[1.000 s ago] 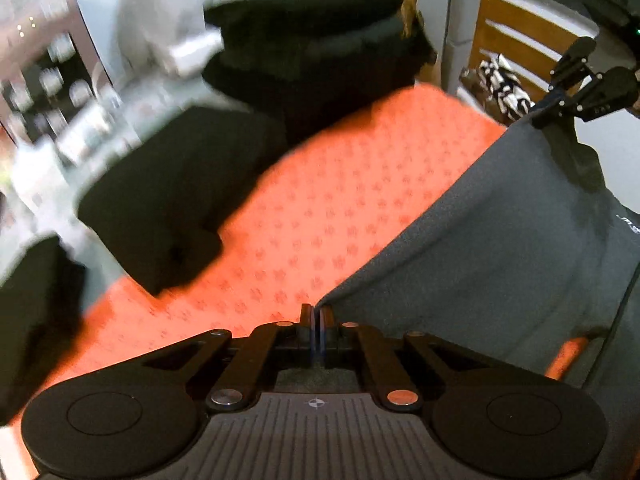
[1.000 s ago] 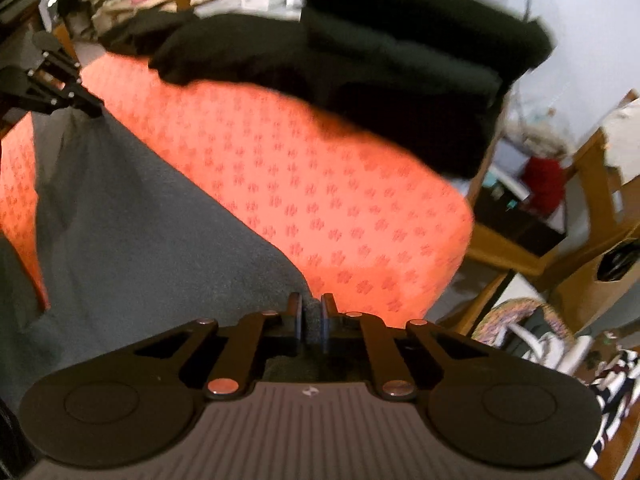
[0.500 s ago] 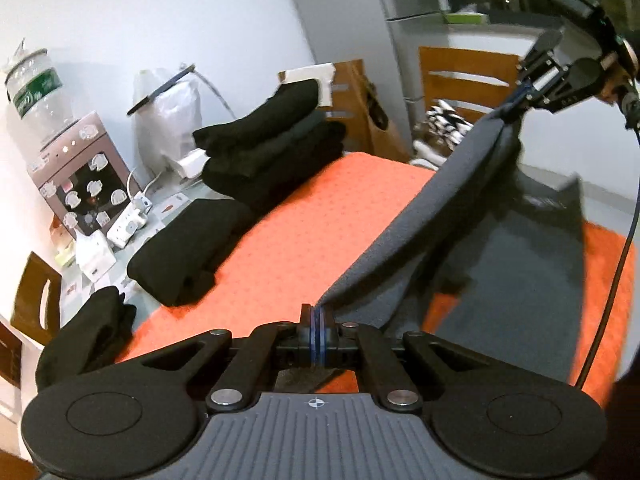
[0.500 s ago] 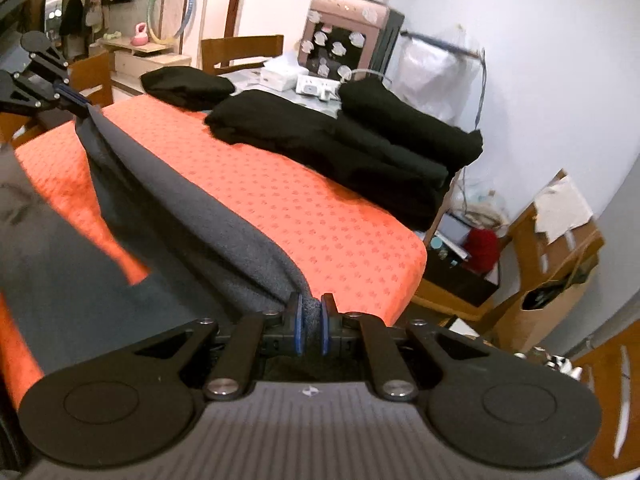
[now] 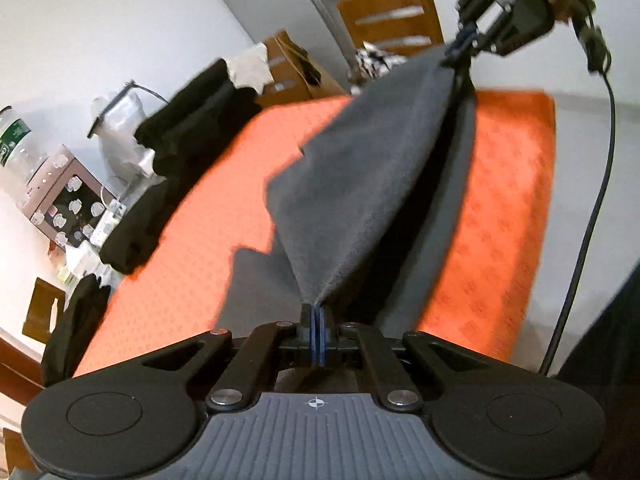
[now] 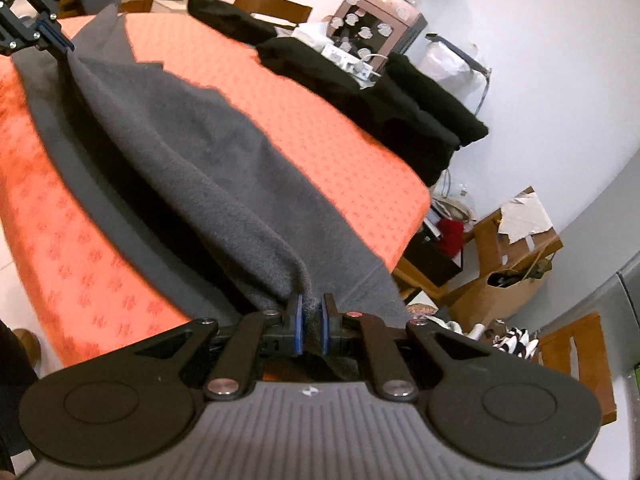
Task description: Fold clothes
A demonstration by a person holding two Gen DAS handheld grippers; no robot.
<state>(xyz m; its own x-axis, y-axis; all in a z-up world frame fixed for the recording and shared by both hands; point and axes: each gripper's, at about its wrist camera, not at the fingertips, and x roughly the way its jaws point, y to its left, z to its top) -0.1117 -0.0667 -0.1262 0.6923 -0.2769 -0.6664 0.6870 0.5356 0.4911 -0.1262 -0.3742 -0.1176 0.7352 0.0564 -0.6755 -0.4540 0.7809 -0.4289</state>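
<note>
A dark grey garment [image 5: 360, 184] hangs stretched between both grippers above the orange patterned table cover [image 5: 192, 248]. My left gripper [image 5: 318, 314] is shut on one corner of it. My right gripper [image 6: 311, 307] is shut on another corner, with a bunch of grey fabric [image 6: 208, 184] between the blue pads. The lower part of the garment lies on the cover [image 6: 80, 264]. Each gripper shows in the other's view: the right gripper [image 5: 466, 42] at top right, the left gripper [image 6: 56, 38] at top left.
Folded black clothes [image 6: 420, 112] are stacked along the far side of the table, with more black piles [image 5: 132, 228] beside them. A pink appliance [image 6: 376, 28], a power strip, wooden chairs [image 5: 392, 16] and a cardboard box surround the table. A black cable [image 5: 592, 208] hangs at right.
Both grippers have lifted the grey garment off the table and swung it; it went from lying flat to hanging taut between them, with the table's near edge now in view.
</note>
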